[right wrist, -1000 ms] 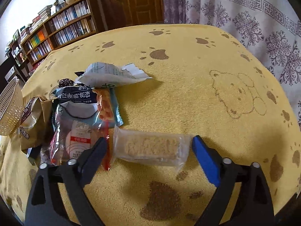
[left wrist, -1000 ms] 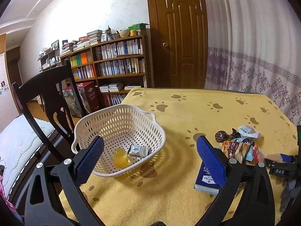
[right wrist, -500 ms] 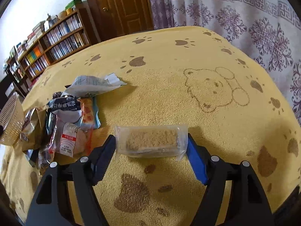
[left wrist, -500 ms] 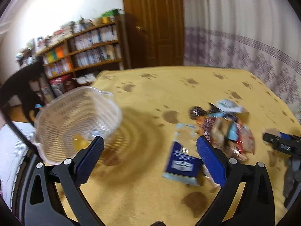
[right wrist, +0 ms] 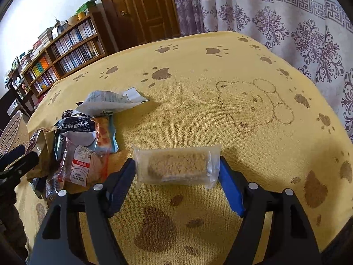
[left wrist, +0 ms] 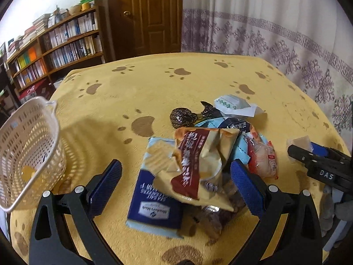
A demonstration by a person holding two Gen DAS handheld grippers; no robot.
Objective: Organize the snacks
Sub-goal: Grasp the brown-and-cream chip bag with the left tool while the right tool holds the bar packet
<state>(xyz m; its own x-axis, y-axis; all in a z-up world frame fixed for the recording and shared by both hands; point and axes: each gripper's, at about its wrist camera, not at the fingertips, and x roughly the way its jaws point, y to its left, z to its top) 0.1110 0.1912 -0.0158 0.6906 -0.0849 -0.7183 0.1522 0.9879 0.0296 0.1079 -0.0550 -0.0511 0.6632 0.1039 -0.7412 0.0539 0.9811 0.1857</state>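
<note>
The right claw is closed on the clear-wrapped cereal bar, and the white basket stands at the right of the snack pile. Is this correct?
Only the side is wrong: the left wrist view shows the white basket left of the snack pile. The right claw does grip the clear-wrapped cereal bar.

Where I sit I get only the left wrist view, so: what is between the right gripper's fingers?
Observer: The right gripper has a crumbly bar in a clear wrapper lying crosswise between its fingers, with the pads touching both wrapper ends.
Operator: Anything else caught in there?
Observer: No. The red-and-white packet lies outside the finger nearer the pile.
Operator: Is the bar lifted?
Observer: Cannot tell. A shadow falls on the yellow cloth right beside it.
</note>
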